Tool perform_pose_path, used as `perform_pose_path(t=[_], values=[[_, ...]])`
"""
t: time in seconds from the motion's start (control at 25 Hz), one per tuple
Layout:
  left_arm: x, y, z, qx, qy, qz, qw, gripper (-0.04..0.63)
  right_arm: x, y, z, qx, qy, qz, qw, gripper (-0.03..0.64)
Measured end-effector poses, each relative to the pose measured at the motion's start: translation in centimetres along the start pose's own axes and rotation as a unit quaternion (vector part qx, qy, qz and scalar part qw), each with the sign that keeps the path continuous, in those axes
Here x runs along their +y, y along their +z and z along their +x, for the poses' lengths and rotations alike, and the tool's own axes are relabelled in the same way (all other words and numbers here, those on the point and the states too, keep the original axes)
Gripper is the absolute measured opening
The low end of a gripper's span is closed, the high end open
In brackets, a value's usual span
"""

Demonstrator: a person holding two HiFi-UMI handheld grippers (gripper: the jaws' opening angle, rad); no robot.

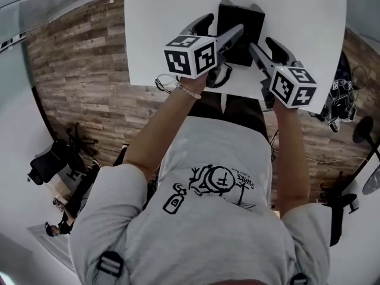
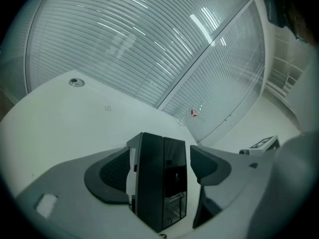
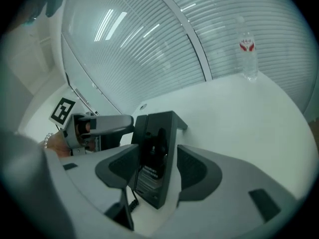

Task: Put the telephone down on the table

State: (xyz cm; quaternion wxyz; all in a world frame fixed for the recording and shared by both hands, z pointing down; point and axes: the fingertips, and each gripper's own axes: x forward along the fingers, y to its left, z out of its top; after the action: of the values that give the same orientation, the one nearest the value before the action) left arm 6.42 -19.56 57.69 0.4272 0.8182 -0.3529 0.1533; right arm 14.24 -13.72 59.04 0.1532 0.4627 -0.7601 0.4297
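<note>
A black telephone [image 1: 240, 18] stands upright near the front of the white table [image 1: 160, 22]. My left gripper [image 1: 222, 25] comes at it from the left and my right gripper [image 1: 260, 43] from the right. In the left gripper view the telephone [image 2: 159, 183] fills the space between the jaws of the left gripper [image 2: 160, 151], with thin slivers of table showing beside each pad. In the right gripper view the telephone [image 3: 157, 143] sits between the jaws of the right gripper [image 3: 158, 151], with a narrow gap at the right pad. A coiled cord [image 3: 132, 203] hangs below it.
A clear water bottle [image 3: 247, 54] stands at the table's far right corner. A small round cap [image 2: 76, 82] is set into the tabletop at the far left. The table's near edge [image 1: 178, 91] runs just under my hands. Behind the table are curved slatted walls.
</note>
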Motion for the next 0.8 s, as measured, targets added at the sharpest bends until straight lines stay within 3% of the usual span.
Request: perform_pose_path(t=[0.28, 0.56, 0.8], values=[[-4.0, 4.9, -5.2, -0.045, -0.003, 0.042, 0.9981, 0.357, 2.6, 6.7, -5.4, -0.053, -0.03, -0.093, 0.994, 0.224], [-8.1, 9.5, -10.6, -0.085, -0.026, 0.1, 0.991, 0.354, 6.4, 12.8, -11.2, -0.124, -0.054, -0.163, 0.977, 0.185], [-12.6, 12.6, -15.3, -0.139, -0.044, 0.174, 0.974, 0.242, 11.5, 16.6, -15.9, -0.183, -0.043, -0.21, 0.959, 0.141]])
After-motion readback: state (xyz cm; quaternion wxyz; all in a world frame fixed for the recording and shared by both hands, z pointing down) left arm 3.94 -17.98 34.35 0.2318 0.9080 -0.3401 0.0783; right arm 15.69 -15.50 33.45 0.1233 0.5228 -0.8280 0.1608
